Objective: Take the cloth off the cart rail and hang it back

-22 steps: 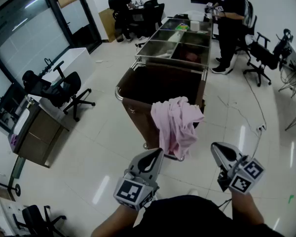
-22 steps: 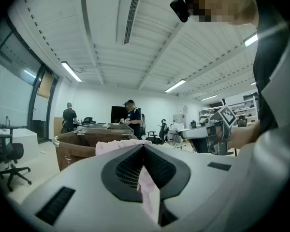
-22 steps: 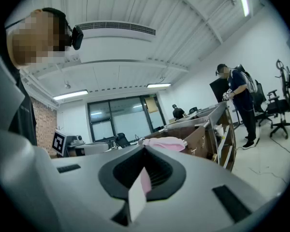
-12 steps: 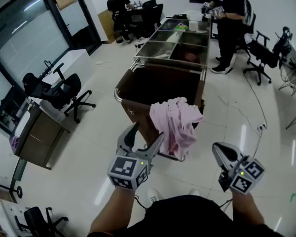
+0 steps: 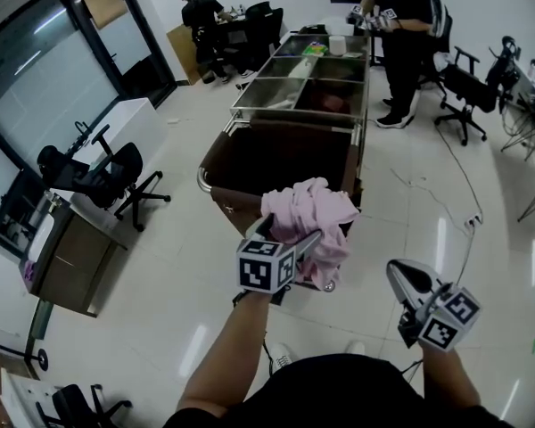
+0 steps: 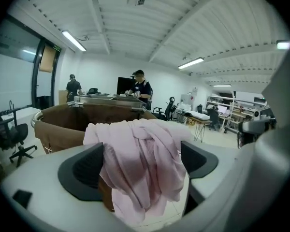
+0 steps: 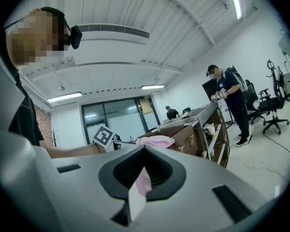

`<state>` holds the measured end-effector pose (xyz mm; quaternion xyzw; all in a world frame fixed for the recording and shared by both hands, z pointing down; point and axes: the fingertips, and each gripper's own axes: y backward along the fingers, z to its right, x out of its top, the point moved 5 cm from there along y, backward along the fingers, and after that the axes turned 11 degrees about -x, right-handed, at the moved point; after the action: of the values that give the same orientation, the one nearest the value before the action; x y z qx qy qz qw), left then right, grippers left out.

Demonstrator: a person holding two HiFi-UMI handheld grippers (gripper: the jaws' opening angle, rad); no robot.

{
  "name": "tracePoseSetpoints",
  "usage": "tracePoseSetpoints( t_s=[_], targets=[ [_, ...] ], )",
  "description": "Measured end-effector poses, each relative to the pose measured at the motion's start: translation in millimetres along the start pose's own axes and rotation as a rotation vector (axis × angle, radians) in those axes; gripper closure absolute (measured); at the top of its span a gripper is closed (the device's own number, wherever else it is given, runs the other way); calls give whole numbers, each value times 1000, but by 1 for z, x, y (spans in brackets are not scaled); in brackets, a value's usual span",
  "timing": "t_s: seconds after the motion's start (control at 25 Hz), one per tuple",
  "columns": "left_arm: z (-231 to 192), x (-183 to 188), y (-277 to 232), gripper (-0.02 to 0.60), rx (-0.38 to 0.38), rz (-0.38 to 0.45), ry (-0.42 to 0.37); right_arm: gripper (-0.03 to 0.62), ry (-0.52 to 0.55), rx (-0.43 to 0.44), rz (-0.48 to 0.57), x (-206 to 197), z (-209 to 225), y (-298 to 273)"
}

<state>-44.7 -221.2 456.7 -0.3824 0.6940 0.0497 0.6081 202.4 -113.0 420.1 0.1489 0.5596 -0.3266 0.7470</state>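
Observation:
A pink cloth (image 5: 308, 214) hangs crumpled over the near rail of a brown bin cart (image 5: 216, 194). My left gripper (image 5: 287, 233) is raised to it, jaws open wide. In the left gripper view the cloth (image 6: 140, 163) hangs between the two dark pads (image 6: 82, 170), which stand beside its folds without pressing it. My right gripper (image 5: 404, 275) stays low and to the right, away from the cart, with its jaws together. In the right gripper view a thin pale sliver that I cannot identify shows at the seam of that gripper (image 7: 141, 180). The cloth (image 7: 154, 140) shows far off there.
Steel trolleys (image 5: 303, 78) stand right behind the cart. One person (image 5: 401, 25) stands at their far right, another (image 5: 196, 16) at a desk in the back. Office chairs (image 5: 102, 172) (image 5: 468, 83), a low cabinet (image 5: 62, 248) and a floor cable (image 5: 446, 194) flank the tiled aisle.
My left gripper has risen and gone forward from waist height to the cloth, and its jaws have opened around it. The right gripper has barely moved.

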Motion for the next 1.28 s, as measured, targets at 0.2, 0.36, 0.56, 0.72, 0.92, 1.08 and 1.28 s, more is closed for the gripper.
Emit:
tracePoseSetpoints(
  t_s=[0.2, 0.36, 0.56, 0.72, 0.92, 1.08, 1.28],
  targets=[
    [-1, -8, -26, 75, 146, -23, -38, 583, -6, -14, -10, -5, 5, 4],
    [-3, -15, -36, 75, 252, 12, -99, 583, -7, -21, -10, -5, 8, 6],
    [-4, -22, -31, 207, 269, 17, -153, 583, -6, -41, -14, -8, 15, 11],
    [-4, -24, -21, 422, 193, -8, -124, 583, -13, -49, -12, -8, 18, 10],
    [-8, -12, -14, 463, 104, 22, -70, 583, -14, -32, -10, -7, 12, 2],
    [-5, 6, 3, 469, 79, 90, -89, 583, -14, -22, -7, -6, 7, -2],
    [-11, 38, 25, 473, 58, 188, -101, 583, -13, -23, 4, -1, 3, -6]
  ],
)
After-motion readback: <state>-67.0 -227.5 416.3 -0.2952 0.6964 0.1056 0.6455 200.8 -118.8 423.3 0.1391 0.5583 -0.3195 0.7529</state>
